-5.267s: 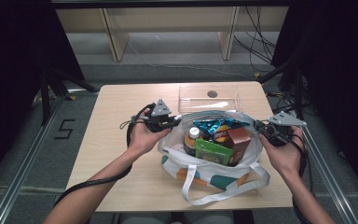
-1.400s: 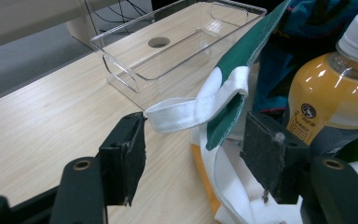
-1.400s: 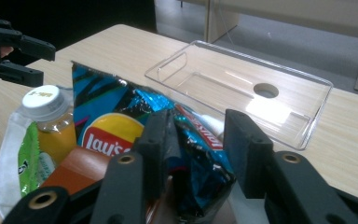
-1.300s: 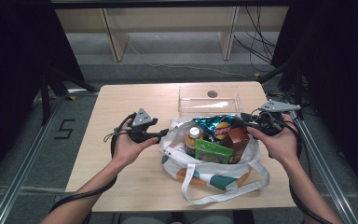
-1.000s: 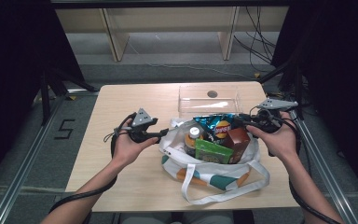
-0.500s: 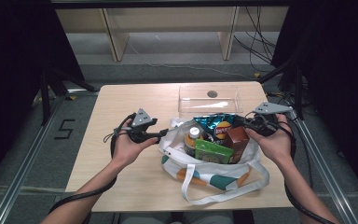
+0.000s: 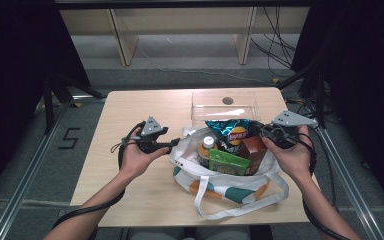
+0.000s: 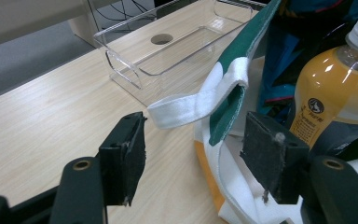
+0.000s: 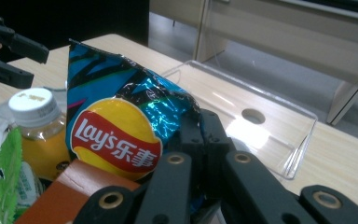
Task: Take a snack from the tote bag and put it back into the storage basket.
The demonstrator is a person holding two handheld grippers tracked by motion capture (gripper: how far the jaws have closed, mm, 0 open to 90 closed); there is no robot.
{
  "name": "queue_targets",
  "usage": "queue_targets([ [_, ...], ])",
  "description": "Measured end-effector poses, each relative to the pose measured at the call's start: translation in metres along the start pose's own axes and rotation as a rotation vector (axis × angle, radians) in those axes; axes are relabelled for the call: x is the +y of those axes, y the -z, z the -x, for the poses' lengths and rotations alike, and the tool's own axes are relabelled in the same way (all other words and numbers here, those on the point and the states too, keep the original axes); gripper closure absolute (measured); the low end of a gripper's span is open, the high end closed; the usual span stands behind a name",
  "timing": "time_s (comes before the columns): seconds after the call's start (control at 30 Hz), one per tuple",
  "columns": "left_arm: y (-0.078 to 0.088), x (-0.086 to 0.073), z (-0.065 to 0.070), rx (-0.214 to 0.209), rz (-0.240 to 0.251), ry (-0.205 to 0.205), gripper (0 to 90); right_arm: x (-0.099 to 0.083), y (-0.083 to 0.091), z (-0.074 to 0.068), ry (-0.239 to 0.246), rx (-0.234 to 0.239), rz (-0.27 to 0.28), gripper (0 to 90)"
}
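Blue crisp bag (image 7: 232,134) upright at the back of the tote bag (image 7: 230,187), near the middle of the table (image 7: 130,190), its right edge pinched. Right gripper (image 9: 199,126) clamped tight on that crinkled foil edge, jaws pressed together with only the foil between them, after closing in the last moment. Beside the crisp bag, toward the left: a bottle of orange drink (image 7: 206,150) with a white cap, upright. In front: a green packet (image 7: 227,162) and a brown box (image 7: 252,150), all crowded together and leaning on one another inside the tote. Tote mouth gaping, white with green and orange patches, one white handle (image 7: 240,200) looped out over the table's near edge. Another white handle (image 8: 196,105) arching up at the tote's left rim, seen in the left gripper view between the two black pads but touching neither. Left gripper (image 8: 193,156) held wide apart just beside that rim, gripping nothing, one pad over bare table and the other over the tote's cloth. Behind the tote, close to the crisp bag: a clear plastic tray (image 7: 225,102), lying on the table with the table's round hole showing through its floor. Left hand (image 7: 137,155) and right hand (image 7: 292,155) flanking the tote from either side, cables trailing back along the forearms.
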State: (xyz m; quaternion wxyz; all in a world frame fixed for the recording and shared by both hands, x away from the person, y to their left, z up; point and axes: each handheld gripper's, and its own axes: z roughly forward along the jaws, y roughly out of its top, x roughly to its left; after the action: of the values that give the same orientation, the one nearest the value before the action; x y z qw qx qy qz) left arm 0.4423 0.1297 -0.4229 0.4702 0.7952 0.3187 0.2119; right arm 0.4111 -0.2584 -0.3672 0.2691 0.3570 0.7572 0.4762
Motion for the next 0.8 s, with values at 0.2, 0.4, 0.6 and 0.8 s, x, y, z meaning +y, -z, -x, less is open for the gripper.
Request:
queue_targets([
  [0.2,-0.0002,-0.0003,-0.0001,-0.001,-0.003,0.001,38.5,0.0030,0.0029,0.0006,0.033,-0.007,0.053,90.0],
  [0.4,-0.0001,0.0000,0.0000,-0.001,-0.002,-0.002,38.6,0.0054,0.0052,-0.0021,0.026,-0.005,0.095,90.0],
  [0.6,-0.0010,-0.0006,0.0002,-0.005,-0.005,0.000,38.7,0.0076,0.0083,-0.0035,0.015,-0.012,0.112,90.0],
  [0.8,-0.0010,-0.0007,0.0000,0.000,-0.007,0.000,38.8,0.0097,0.0095,-0.0026,0.035,-0.016,0.151,90.0],
])
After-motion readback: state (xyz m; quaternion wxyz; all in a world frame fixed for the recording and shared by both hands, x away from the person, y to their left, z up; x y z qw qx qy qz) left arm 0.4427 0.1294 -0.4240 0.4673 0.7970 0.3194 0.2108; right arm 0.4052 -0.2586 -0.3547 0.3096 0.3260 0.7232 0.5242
